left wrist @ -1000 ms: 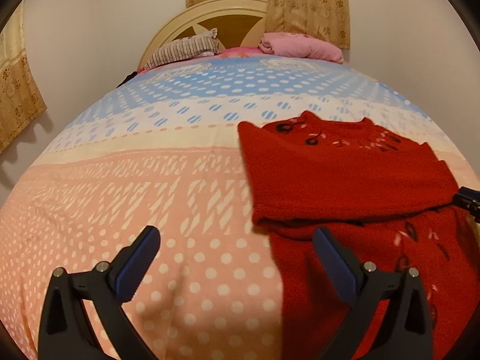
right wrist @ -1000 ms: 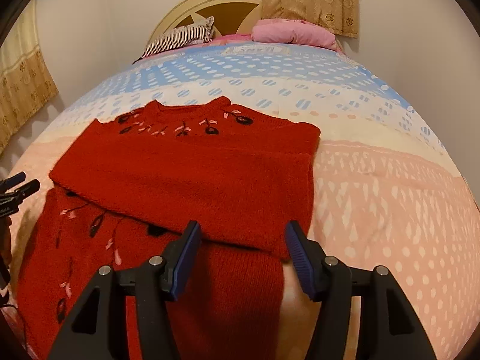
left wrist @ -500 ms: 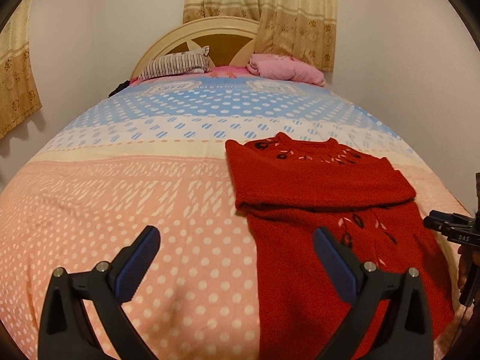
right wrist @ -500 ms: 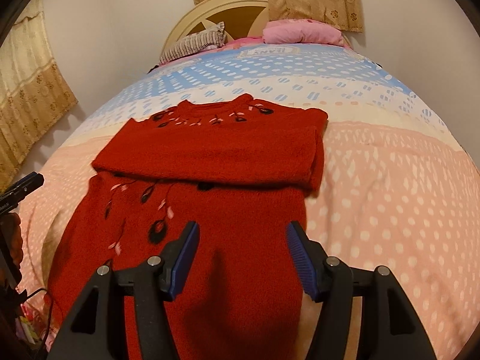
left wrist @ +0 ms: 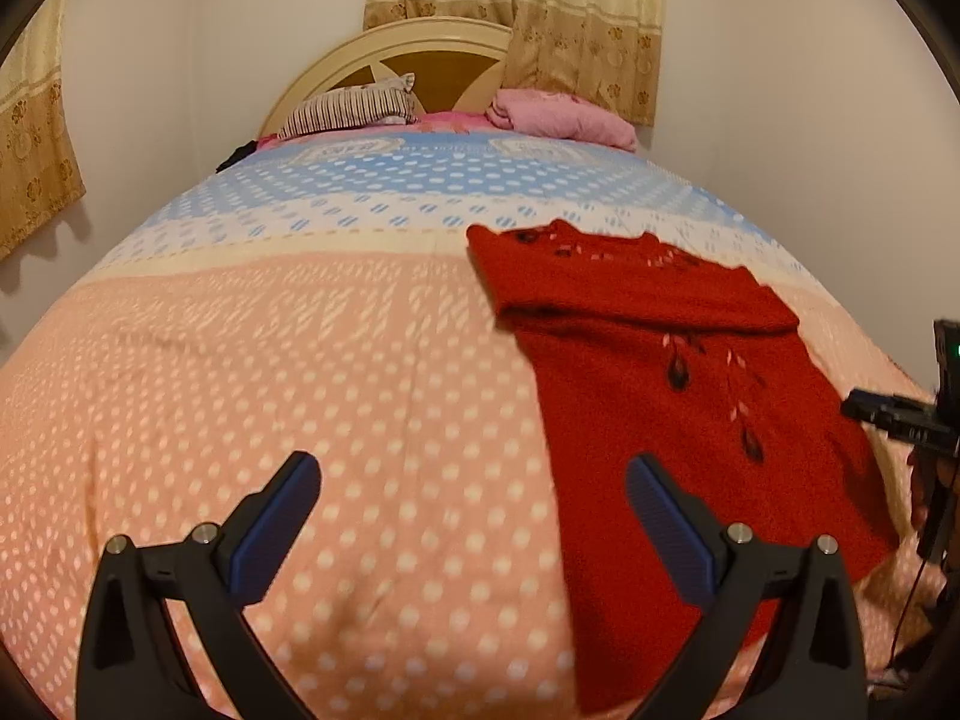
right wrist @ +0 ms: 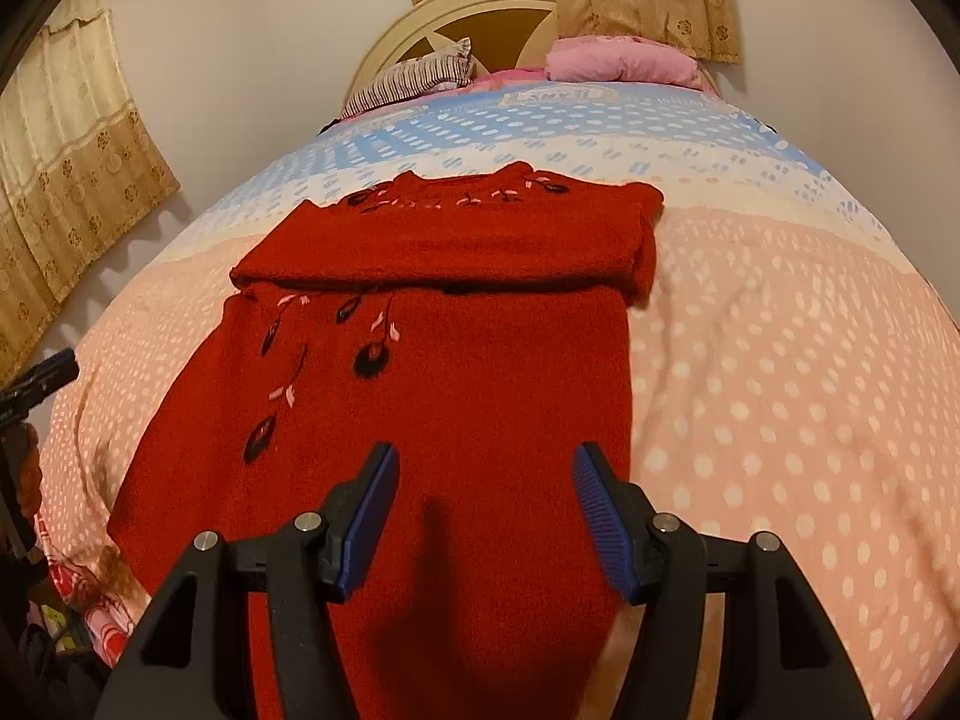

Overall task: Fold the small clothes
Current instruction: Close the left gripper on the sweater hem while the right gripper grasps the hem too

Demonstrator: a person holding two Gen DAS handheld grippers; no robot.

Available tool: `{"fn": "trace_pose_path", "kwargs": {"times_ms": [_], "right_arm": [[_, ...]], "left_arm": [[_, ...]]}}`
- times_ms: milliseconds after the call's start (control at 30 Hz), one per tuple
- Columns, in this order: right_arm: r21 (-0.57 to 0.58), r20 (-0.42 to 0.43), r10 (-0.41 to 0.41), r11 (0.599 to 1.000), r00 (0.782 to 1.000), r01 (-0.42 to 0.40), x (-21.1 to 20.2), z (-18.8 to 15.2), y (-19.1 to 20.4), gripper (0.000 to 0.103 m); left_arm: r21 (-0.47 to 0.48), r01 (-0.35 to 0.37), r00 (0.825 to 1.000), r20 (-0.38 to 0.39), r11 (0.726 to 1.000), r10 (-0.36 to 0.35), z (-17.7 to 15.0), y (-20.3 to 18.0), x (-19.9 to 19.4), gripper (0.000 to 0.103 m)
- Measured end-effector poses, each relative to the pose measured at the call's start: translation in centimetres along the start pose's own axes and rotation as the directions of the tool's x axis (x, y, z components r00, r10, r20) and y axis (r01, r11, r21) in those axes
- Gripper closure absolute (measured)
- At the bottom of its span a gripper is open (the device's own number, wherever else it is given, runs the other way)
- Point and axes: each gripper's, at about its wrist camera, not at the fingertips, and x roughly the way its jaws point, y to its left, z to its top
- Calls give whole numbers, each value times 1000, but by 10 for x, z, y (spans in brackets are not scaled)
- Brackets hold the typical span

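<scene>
A red knitted sweater (right wrist: 456, 372) with dark and pink flower embroidery lies flat on the bed, its sleeves folded across the chest in a band near the neckline. In the left wrist view the same sweater (left wrist: 672, 396) lies to the right. My left gripper (left wrist: 474, 516) hangs open above the bare bedspread, left of the sweater's hem, holding nothing. My right gripper (right wrist: 483, 510) stands open above the sweater's lower half, with no cloth between its blue pads. The other gripper's tip shows at each view's edge.
The bedspread (left wrist: 300, 360) is peach with white dots, blue and white farther back. A striped pillow (left wrist: 348, 108) and a pink folded blanket (left wrist: 558, 117) lie by the cream headboard (left wrist: 420, 54). Curtains hang on both walls. Colourful clutter sits beside the bed (right wrist: 66, 606).
Both grippers have drawn back from the folded sleeve band toward the foot of the bed. The sweater's lower half and hem have come into view. The jaws' width looks unchanged.
</scene>
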Motion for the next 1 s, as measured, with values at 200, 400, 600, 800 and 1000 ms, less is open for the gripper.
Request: {"fn": "trace_pose_path", "kwargs": {"times_ms": [200, 400, 600, 800, 1000], "right_arm": [[15, -14, -3, 1000, 1000, 3, -8, -15, -4, 41], [8, -36, -5, 1000, 999, 5, -16, -30, 2, 41], [-3, -46, 0, 1000, 999, 0, -28, -50, 10, 41], [-17, -53, -15, 1000, 999, 14, -38, -69, 14, 41], [-10, -56, -26, 1000, 998, 25, -43, -84, 10, 41]], "left_arm": [[-6, 25, 999, -33, 1000, -25, -24, 4, -11, 0], [-4, 69, 995, -77, 998, -70, -41, -14, 1, 0], [4, 140, 981, -138, 990, -139, -62, -36, 13, 12], [-32, 164, 970, -178, 986, -167, -79, -43, 22, 28], [-15, 152, 974, -165, 988, -152, -86, -53, 15, 47]]}}
